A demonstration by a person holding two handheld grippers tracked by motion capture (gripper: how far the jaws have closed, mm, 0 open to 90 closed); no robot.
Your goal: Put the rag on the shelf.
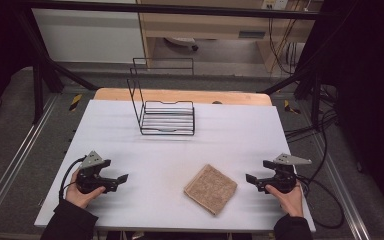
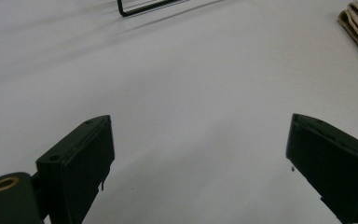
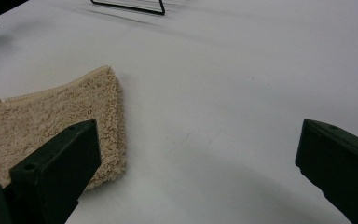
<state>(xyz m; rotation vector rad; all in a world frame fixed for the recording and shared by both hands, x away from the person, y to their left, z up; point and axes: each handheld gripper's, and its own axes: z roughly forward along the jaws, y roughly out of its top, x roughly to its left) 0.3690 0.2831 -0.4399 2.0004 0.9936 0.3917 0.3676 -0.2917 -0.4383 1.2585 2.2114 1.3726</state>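
Since the folded towel [image 1: 210,189] lies flat on the table [image 1: 180,150] between my hands, nearer my right hand-held gripper [image 1: 254,179], both jaws spread empty, left hand-held gripper [image 1: 121,179] too, I risk pinching one layer, unfolding it before the wire rack [image 1: 166,118].

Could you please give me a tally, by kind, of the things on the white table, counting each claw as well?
Folded beige towel: 1
Black wire rack: 1
Handheld claws, both open: 2, the left claw and the right claw
Total: 4
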